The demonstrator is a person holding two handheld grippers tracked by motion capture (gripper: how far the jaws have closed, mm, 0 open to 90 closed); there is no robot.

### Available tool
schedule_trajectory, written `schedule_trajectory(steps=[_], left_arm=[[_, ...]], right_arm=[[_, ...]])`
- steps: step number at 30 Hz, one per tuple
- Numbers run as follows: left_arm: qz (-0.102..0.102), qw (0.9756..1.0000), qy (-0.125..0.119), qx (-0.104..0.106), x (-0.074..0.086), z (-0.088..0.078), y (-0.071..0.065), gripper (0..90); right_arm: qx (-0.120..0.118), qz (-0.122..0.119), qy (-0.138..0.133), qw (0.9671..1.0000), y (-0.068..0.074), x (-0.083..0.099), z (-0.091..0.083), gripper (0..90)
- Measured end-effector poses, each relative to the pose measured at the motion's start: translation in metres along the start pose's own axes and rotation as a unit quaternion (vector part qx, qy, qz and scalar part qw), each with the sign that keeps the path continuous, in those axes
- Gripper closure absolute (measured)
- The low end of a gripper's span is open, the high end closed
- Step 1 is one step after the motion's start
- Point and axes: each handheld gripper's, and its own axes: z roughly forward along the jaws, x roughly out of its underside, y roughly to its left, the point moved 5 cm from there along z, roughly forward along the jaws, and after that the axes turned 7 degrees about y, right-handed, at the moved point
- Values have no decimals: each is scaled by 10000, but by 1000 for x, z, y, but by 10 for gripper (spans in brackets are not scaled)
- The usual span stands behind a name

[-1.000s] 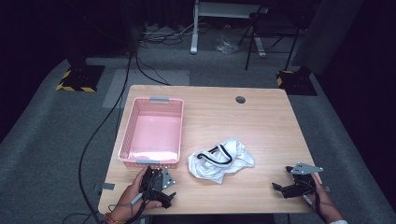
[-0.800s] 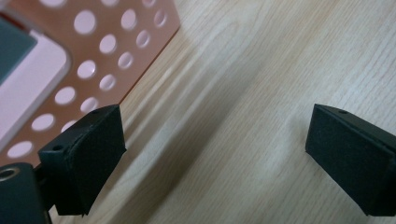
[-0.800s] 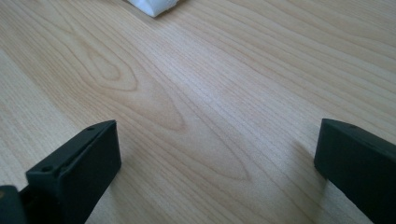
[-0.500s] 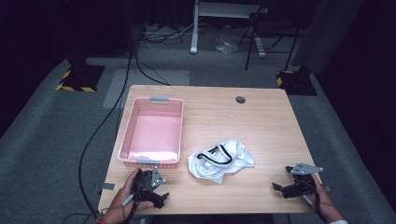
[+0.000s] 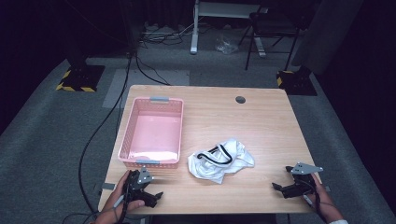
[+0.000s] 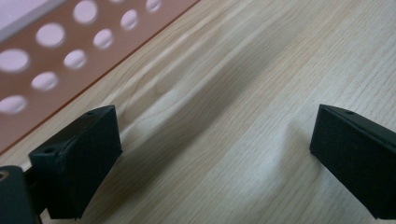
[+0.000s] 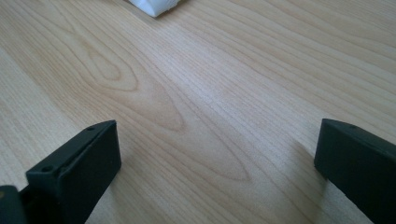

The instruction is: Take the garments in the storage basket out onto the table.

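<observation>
A white garment with black trim (image 5: 222, 161) lies crumpled on the wooden table (image 5: 261, 126), right of a pink perforated basket (image 5: 148, 162). My left gripper (image 5: 156, 197) is at the near left corner, in front of the basket. Its jaws have just been opening and stand wide apart over bare wood, with nothing between them (image 6: 215, 154). The basket wall (image 6: 46, 60) runs along the upper left of the left gripper view. My right gripper (image 5: 279, 189) rests open near the front right edge, apart from the garment. An edge of the garment (image 7: 156, 5) shows far ahead of the right gripper (image 7: 217, 163).
The basket holds nothing that I can see. A round cable hole (image 5: 240, 99) sits near the table's far edge. Beyond the table are a cable on the floor (image 5: 100, 126), a chair (image 5: 268, 28) and a stand base with striped tape (image 5: 77, 77).
The left hand has drawn its gripper leftward and toward the near edge of the table. The right gripper, garment and basket have stayed where they were.
</observation>
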Motion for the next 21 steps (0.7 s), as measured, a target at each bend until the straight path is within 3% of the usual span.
schedule_trajectory(steps=[12,21], left_arm=[[-105,9989,-455,-15,10,-1,14,0],[-167,9988,-456,-53,12,-1,16,0]], right_arm=[[-6,-7,0,10000,0,0,0,6],[-4,-7,0,10000,0,0,0,6]])
